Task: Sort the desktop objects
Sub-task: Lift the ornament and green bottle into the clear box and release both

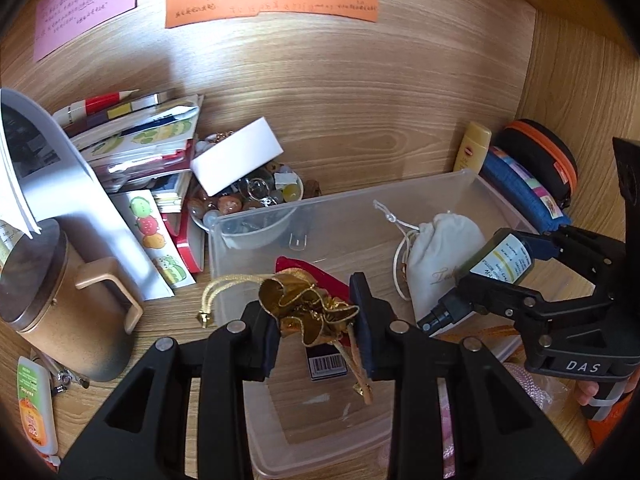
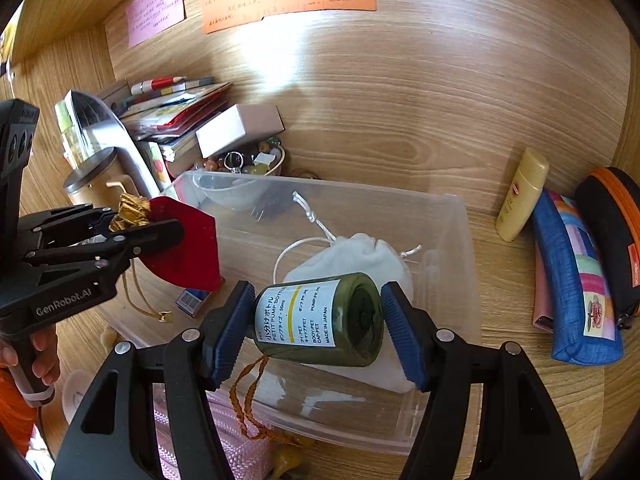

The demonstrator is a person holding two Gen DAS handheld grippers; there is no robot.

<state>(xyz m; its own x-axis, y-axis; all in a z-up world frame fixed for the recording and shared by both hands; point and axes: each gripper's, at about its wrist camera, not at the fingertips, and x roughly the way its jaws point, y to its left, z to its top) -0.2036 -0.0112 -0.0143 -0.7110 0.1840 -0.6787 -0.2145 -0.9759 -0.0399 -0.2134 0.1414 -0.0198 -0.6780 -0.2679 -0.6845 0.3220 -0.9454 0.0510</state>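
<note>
Holding two small items over a clear plastic bin point(image 2: 460, 216) on a cluttered wooden desk point(image 2: 400, 100), one in each handheld gripper.

The left gripper point(image 1: 316, 320) is clamped on the gathered gold neck of a red drawstring pouch point(image 2: 188, 244), which hangs above the bin's left edge with its gold cords dangling. The right gripper point(image 2: 320, 330) is closed on a dark green pump bottle point(image 2: 320, 318), held on its side above a white drawstring bag point(image 2: 360, 256) that already lies inside the bin. This looks like the placing step of the sort, with both items carried but not yet set down. The next move likely calls for lowering each into free space in the bin, then opening the jaws. A bowl of beads point(image 1: 248, 196), stacked books point(image 1: 148, 140) and a blue pencil case point(image 2: 576, 280) remain outside the bin.
</note>
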